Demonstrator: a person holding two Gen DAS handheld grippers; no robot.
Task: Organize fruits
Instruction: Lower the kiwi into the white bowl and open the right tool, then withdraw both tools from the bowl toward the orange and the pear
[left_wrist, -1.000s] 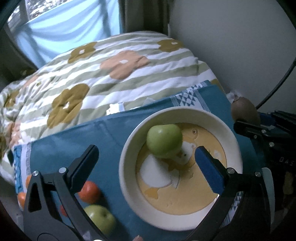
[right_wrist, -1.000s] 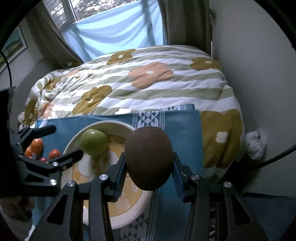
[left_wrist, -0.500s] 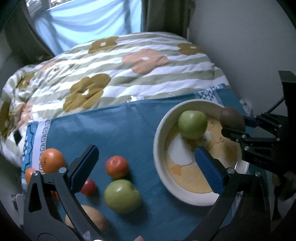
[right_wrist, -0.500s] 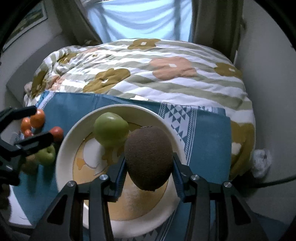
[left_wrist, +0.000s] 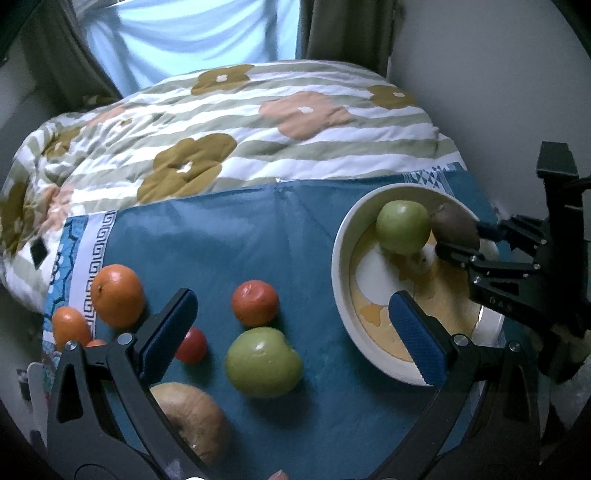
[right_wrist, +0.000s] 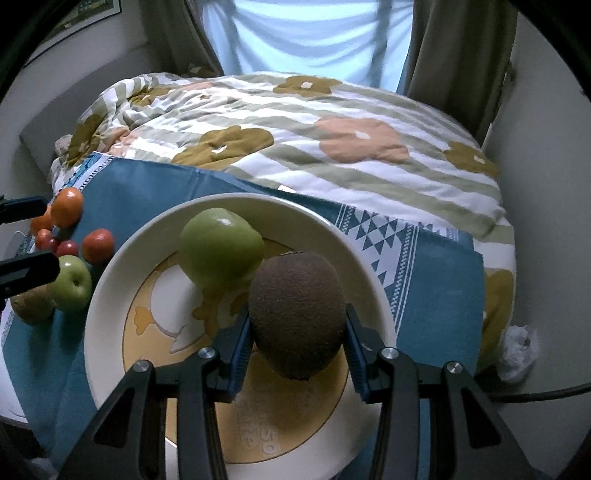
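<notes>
We lower the kiwi (right_wrist: 297, 317) into the bowl (right_wrist: 110, 295); right jaws just loosened around it. Next: let go. Left jaws wide, empty.

Bare blue cloth (left_wrist: 236, 236) between the loose fruit and the bowl (left_wrist: 341, 236) leaves open passage. The green apple (right_wrist: 221, 252) fills the bowl's far side; its near floor lies free. A wall (left_wrist: 498, 92) closes the right.

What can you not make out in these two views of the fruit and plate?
- Left wrist view: tan fruit, partly behind the left gripper; kind unclear.
- Left wrist view: small orange fruit, mostly behind that gripper.
- Right wrist view: whether kiwi touches plate; its underside is hidden.
</notes>
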